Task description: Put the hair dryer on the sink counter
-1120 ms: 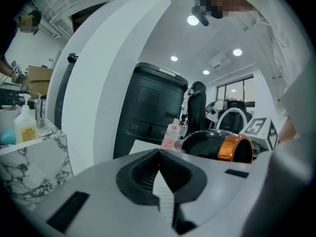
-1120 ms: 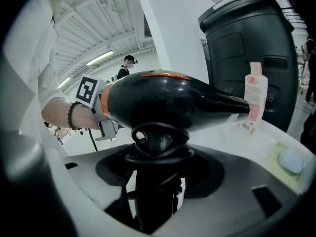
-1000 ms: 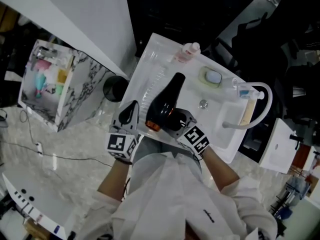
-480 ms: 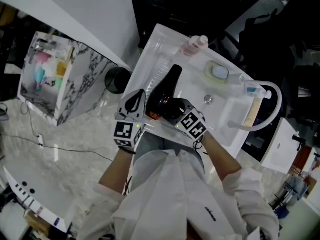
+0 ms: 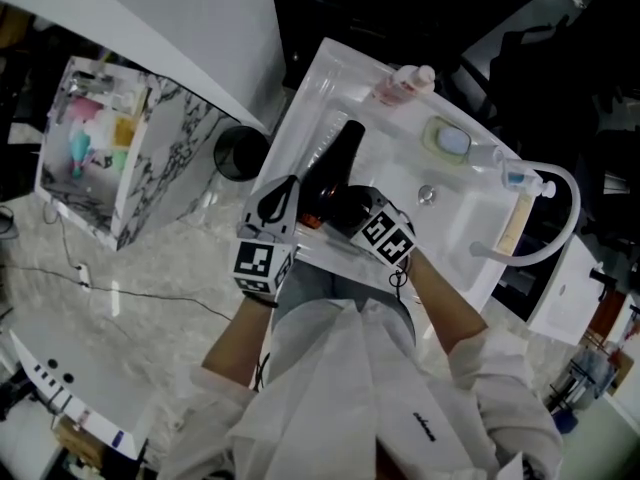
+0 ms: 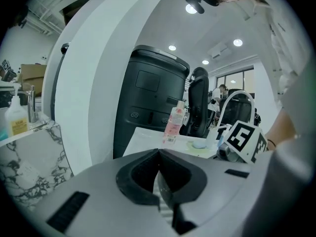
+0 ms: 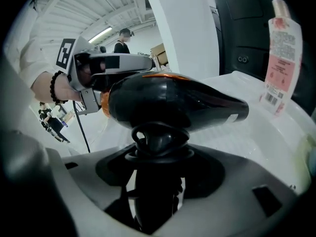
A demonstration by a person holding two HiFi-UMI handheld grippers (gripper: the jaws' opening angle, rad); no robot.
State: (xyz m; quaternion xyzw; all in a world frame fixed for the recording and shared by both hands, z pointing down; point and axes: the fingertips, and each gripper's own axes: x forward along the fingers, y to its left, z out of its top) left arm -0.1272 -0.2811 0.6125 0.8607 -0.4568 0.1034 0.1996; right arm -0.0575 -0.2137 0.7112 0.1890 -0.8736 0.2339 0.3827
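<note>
r gripper (image 7: 157, 181) clamps hair dryer (image 7: 177, 105) handle, mostly hidden in jaws; l gripper (image 6: 162, 194) closed, empty.

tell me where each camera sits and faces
Head view: on the person's head, facing down at the sink counter; sleeves, left gripper and right gripper show.
Left gripper view: on that gripper, facing along its shut jaws toward the pink bottle; a sleeve shows.
Right gripper view: on that gripper, facing along jaws clamped on the hair dryer; a wrist shows.
Shared: both gripper views see that bottle.
</note>
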